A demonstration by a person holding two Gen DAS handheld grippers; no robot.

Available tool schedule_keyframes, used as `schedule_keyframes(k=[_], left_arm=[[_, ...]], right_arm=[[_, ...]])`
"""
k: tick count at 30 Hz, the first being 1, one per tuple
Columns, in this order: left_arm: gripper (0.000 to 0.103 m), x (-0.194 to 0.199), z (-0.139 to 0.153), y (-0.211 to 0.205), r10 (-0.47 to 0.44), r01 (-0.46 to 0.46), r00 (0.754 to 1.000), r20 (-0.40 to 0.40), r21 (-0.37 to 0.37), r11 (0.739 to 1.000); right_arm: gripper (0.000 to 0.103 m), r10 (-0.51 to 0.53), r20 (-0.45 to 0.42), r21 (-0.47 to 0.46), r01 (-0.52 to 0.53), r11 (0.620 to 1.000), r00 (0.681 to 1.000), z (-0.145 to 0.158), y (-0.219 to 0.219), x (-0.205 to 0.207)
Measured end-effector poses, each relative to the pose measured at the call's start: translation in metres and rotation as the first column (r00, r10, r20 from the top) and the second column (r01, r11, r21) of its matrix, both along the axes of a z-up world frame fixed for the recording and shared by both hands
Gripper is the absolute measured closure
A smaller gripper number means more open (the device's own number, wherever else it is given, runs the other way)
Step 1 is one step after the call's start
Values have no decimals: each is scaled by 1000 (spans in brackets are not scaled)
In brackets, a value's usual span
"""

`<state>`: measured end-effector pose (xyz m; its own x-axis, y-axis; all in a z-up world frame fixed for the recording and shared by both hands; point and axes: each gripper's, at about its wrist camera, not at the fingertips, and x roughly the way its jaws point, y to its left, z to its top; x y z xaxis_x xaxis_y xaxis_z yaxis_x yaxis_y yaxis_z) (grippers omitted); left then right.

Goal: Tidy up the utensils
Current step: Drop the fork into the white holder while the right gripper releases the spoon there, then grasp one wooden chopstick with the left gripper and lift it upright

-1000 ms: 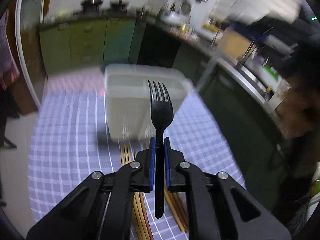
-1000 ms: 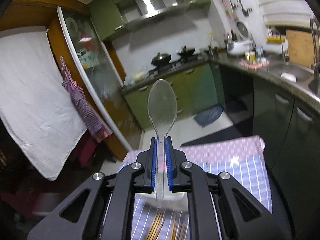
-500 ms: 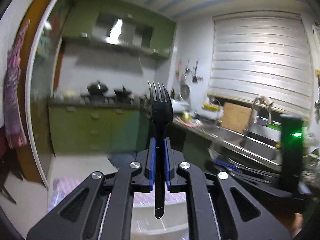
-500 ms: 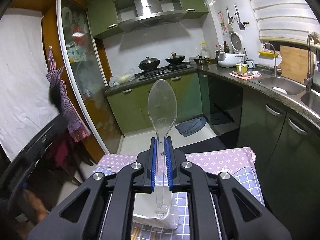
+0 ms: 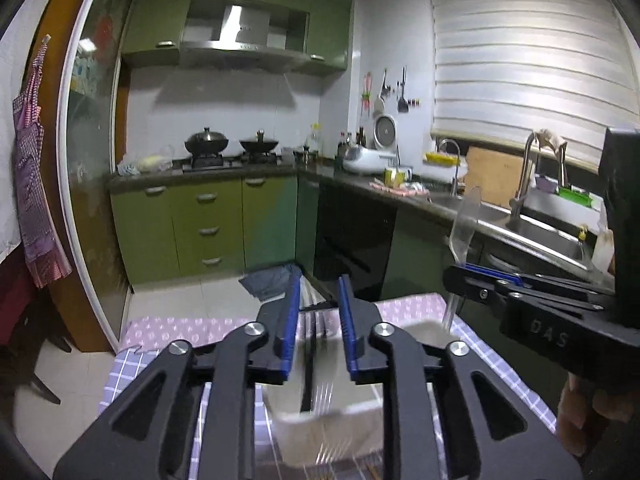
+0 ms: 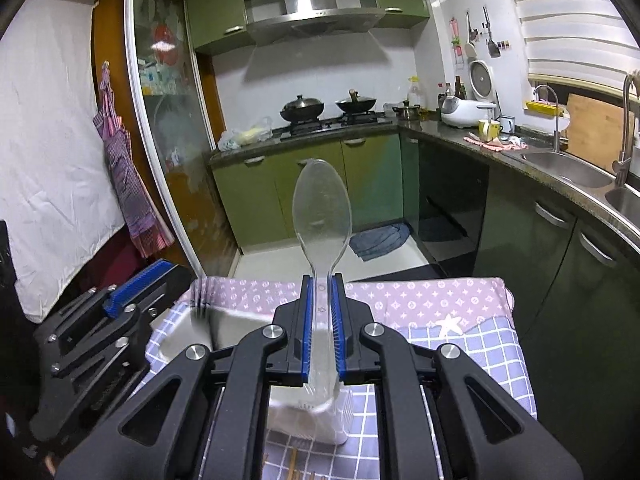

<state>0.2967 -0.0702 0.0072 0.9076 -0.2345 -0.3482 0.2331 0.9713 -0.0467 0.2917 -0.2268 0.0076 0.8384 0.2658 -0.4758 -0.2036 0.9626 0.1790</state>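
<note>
1. Left wrist view looks over a table under a lilac-and-white checked cloth (image 5: pixel 132 364), and on that cloth stands the landmark, a white rectangular plastic bin (image 5: pixel 328 420).
2. Above the bin hangs the left gripper (image 5: pixel 318 320); its blue-padded jaws have just been opening and now stand a little apart, with the black plastic fork (image 5: pixel 309 360) between them but no pad touching it. The fork looks blurred, its handle low in the bin, so it seems to be dropping in.
3. To the right of the bin, the right gripper (image 5: pixel 466 270) comes in from the side, its jaws closed on a clear plastic spoon (image 5: pixel 464 224).
4. Right wrist view shows that spoon (image 6: pixel 322 216) upright, bowl up, its handle clamped between the blue pads, with the lower end of the handle over the near corner of the bin (image 6: pixel 304 420).
5. Thin wooden chopsticks (image 6: pixel 294 460) lie on the cloth just in front of the bin, still unsorted.
6. Judged from this, the task is partway: the fork is being released into the bin, the spoon is held over it and not yet let go, and the chopsticks remain.
</note>
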Motion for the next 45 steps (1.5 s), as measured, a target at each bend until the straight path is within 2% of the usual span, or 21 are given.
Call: schedule_keyframes(k=[3, 10, 13, 18, 19, 21, 22, 25, 28, 32, 35, 37, 38, 41, 42, 43, 44, 45], left_arm=[[73, -7, -6, 4, -8, 8, 999, -34, 1, 1000], [73, -20, 1, 20, 3, -5, 998, -55, -28, 1000], [73, -25, 9, 25, 12, -13, 998, -62, -28, 1000], [67, -34, 14, 33, 33, -35, 997, -73, -24, 999], [67, -36, 14, 34, 35, -38, 996, -80, -27, 999], [67, -39, 12, 39, 34, -38, 994, -108, -36, 999], [67, -40, 12, 40, 37, -42, 992, -117, -40, 998], [67, -42, 12, 47, 40, -48, 989, -144, -51, 998], [67, -47, 12, 51, 51, -61, 984, -173, -51, 997], [67, -55, 7, 53, 53, -57, 968, -244, -8, 998], [67, -56, -8, 51, 56, -42, 929, -366, 46, 998], [67, -54, -27, 47, 50, -19, 877, -477, 71, 997], [67, -51, -41, 43, 40, 2, 837, -546, 77, 997], [70, -44, -74, 36, 34, 32, 748, -662, 88, 996], [74, -41, -88, 31, 31, 47, 710, -704, 91, 995], [76, -40, -98, 28, 28, 55, 682, -731, 90, 994], [77, -36, -112, 25, 27, 58, 638, -769, 83, 995], [79, -34, -121, 24, 27, 56, 613, -789, 78, 995]], right_arm=[[93, 7, -10, -20, -8, 1000, 1000, -10, 2, -4], [87, 14, -9, -37, -14, 999, 1000, -13, 4, -13], [78, 19, -13, -40, -20, 999, 1000, -11, 5, -13], [76, 22, -21, -47, -23, 999, 1000, -7, 7, -17], [75, 24, -19, -46, -25, 999, 1000, -6, 7, -18], [60, 32, -10, -46, -32, 998, 999, 0, 7, -22], [59, 32, -5, -53, -32, 998, 999, 2, 8, -23], [59, 33, 0, -66, -32, 997, 999, 7, 11, -26], [59, 31, 11, -38, -31, 999, 999, 17, 7, -36], [59, 31, 27, -35, -30, 999, 999, 29, -4, -65], [57, 24, -46, -43, -26, 999, 999, 20, -20, -87], [57, 8, -117, -68, -16, 998, 993, 2, -33, -98], [57, 1, -150, -73, -12, 997, 989, -6, -40, -101], [57, -11, -280, -67, -9, 998, 960, -43, -64, -109], [57, -20, -307, -72, -2, 997, 951, -53, -71, -111], [57, -28, -330, -78, 3, 997, 944, -60, -76, -111], [57, -31, -355, -80, 3, 997, 934, -70, -82, -113], [57, -30, -370, -77, 2, 997, 929, -76, -84, -114]])
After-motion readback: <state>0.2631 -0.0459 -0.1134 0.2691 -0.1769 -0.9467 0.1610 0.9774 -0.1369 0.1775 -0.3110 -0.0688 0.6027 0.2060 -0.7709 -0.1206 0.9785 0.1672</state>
